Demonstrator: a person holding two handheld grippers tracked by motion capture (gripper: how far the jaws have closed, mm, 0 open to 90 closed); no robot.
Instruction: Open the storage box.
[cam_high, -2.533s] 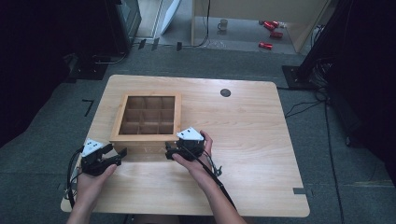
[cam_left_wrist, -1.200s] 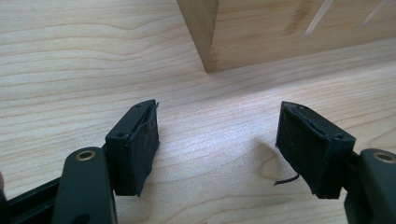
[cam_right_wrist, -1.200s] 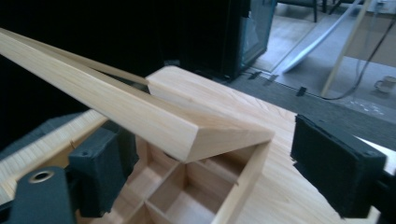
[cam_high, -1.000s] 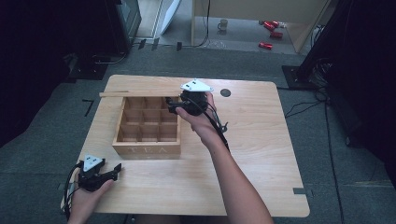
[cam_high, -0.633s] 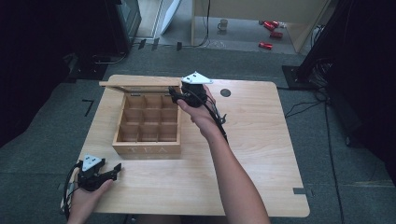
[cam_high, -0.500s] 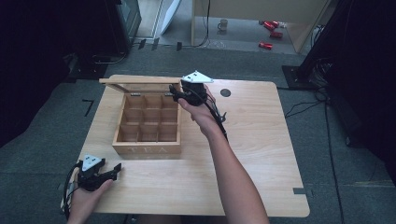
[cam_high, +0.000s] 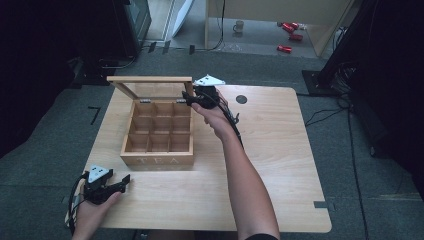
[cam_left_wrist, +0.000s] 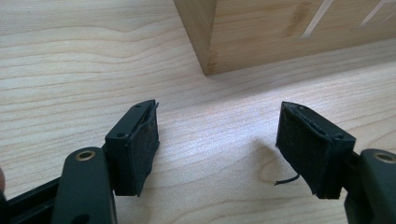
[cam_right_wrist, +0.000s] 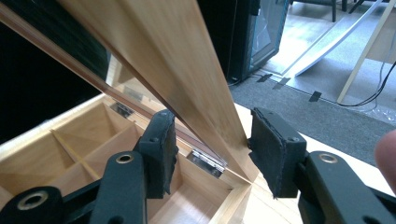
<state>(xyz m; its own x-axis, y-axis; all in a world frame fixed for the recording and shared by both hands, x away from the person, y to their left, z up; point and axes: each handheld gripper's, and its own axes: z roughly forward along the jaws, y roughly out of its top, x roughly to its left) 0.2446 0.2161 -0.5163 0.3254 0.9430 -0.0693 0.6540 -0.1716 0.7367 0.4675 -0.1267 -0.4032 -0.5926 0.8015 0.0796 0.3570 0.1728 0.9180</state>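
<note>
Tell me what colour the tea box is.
Light natural wood tea box; the high view shows it best.

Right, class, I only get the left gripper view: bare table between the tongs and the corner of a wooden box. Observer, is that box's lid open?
Observer: Yes. In the high view the lid stands raised at the back of the tea box.
Operator: What is holding it up?
Observer: The right tongs. Their jaws have just been closing, and the lid's side rail is between them.
Operator: Is anything inside the box?
Observer: The compartments that show from above look empty.
</note>
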